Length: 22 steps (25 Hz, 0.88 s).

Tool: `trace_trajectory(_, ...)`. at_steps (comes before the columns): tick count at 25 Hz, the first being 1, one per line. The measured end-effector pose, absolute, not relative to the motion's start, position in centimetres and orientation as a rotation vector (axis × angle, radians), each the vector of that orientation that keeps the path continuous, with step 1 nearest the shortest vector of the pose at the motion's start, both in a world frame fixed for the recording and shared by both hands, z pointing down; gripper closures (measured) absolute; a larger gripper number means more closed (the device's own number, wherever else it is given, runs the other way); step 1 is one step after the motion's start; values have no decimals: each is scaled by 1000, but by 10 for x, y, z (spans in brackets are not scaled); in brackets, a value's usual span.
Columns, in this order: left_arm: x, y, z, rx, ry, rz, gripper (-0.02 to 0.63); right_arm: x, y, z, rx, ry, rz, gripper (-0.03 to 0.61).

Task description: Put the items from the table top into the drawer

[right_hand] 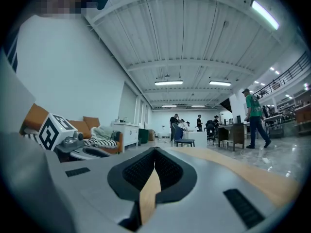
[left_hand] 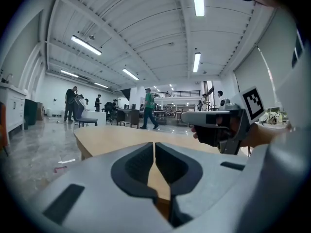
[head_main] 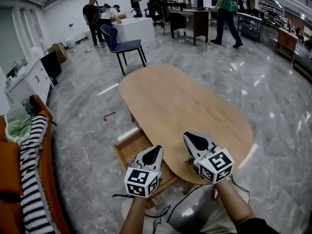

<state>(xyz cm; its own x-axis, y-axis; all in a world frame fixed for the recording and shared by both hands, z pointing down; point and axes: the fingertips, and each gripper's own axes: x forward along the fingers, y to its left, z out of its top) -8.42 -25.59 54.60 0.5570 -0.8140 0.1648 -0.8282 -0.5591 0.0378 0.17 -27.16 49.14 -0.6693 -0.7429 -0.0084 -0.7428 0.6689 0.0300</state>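
Wooden drawer (head_main: 129, 139) gapes open, near left; left gripper (head_main: 155, 152) and right gripper (head_main: 192, 138), both clenched empty, could clip its rim.

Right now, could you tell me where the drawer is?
In the head view, the drawer stands open under the table's near left edge, beside the left gripper.

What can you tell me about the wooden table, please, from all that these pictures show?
The table has a long oval top of light matt wood with a thin edge. It stands level on the grey marble-look floor; its legs are hidden. A wooden drawer stands pulled out from under its near left side. The right gripper, shut, is over the near edge, beside something small and green; the rest of the top is bare.
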Motion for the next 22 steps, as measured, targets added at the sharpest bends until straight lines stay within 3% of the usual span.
trace_trajectory(7,-44,-261,557,2714,-1321,254,585,41,-275,495,1368,-2822,-28,561)
trace_trajectory(13,-15,-264,570,2737,-1224,311,483,63,-277,497,1418,-2794,-22,561)
trace_trajectory(22,29,-255,600,2851,-1053,573,390,85,-275,502,1476,-2760,-10,561)
